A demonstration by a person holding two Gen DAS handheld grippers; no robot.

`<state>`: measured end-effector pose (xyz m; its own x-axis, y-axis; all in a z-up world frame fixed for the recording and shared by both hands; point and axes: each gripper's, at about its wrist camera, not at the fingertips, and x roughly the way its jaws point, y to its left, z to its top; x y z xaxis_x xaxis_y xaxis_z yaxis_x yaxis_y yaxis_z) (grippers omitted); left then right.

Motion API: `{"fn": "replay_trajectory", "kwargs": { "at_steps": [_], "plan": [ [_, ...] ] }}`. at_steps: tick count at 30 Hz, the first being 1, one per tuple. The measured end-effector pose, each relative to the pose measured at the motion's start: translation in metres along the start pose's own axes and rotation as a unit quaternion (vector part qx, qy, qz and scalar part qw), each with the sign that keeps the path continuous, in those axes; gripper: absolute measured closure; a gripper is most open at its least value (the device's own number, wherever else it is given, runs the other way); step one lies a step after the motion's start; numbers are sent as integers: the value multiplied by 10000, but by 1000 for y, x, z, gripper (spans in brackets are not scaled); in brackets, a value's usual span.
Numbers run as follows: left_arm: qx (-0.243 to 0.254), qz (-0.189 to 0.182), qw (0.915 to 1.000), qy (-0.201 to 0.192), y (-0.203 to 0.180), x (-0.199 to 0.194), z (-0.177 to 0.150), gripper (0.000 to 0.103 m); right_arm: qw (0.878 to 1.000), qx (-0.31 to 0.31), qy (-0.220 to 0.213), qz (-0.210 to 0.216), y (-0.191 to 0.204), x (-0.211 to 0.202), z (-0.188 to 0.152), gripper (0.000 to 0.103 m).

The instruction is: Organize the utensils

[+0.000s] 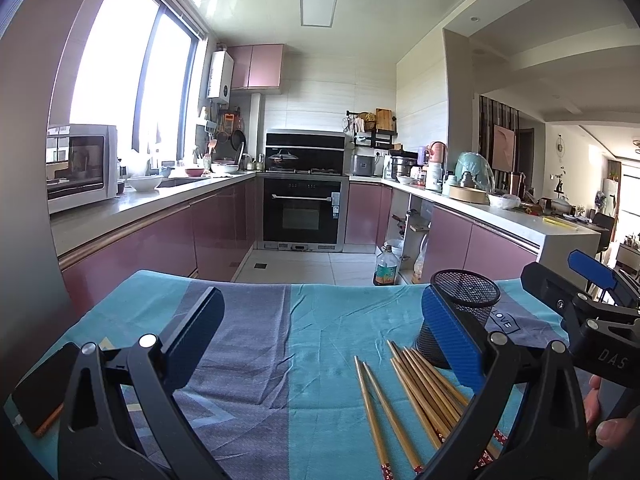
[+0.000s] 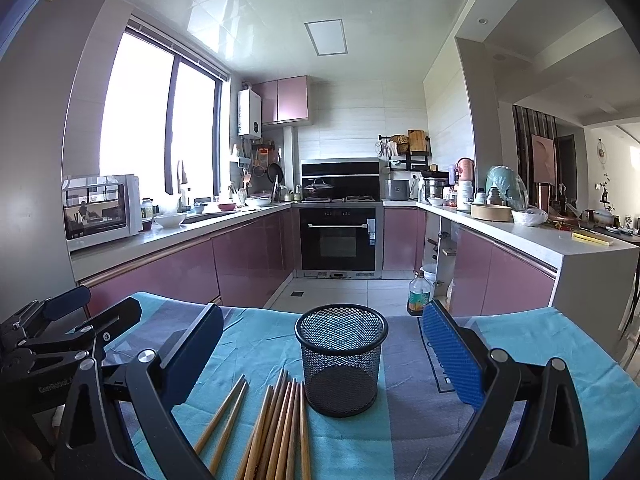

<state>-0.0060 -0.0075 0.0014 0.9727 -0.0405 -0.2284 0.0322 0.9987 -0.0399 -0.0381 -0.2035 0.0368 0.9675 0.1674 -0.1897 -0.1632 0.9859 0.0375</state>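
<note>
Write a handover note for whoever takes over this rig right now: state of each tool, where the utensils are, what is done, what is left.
Left tool: open, empty, hovering over the cloth left of the chopsticks.
Right tool: open, empty, facing the mesh cup.
Mesh cup: upright on the blue cloth, nothing visible inside.
Chopsticks: all flat on the cloth beside the cup; one bundle lies close to its base, and a separate pair lies further out.
Done: nothing is in the cup yet.
Left: pick up the chopsticks and stand them in the cup, probably starting with the bundle nearest it.
</note>
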Motion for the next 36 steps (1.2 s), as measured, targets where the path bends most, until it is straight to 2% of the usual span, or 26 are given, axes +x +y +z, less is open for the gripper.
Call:
{"fn": "replay_trajectory", "kwargs": {
  "at_steps": [36],
  "plan": [
    [-41, -31, 10000, 27, 0, -1, -4, 6, 10000, 5, 27, -7, 1, -1, -1, 6]
  ]
}}
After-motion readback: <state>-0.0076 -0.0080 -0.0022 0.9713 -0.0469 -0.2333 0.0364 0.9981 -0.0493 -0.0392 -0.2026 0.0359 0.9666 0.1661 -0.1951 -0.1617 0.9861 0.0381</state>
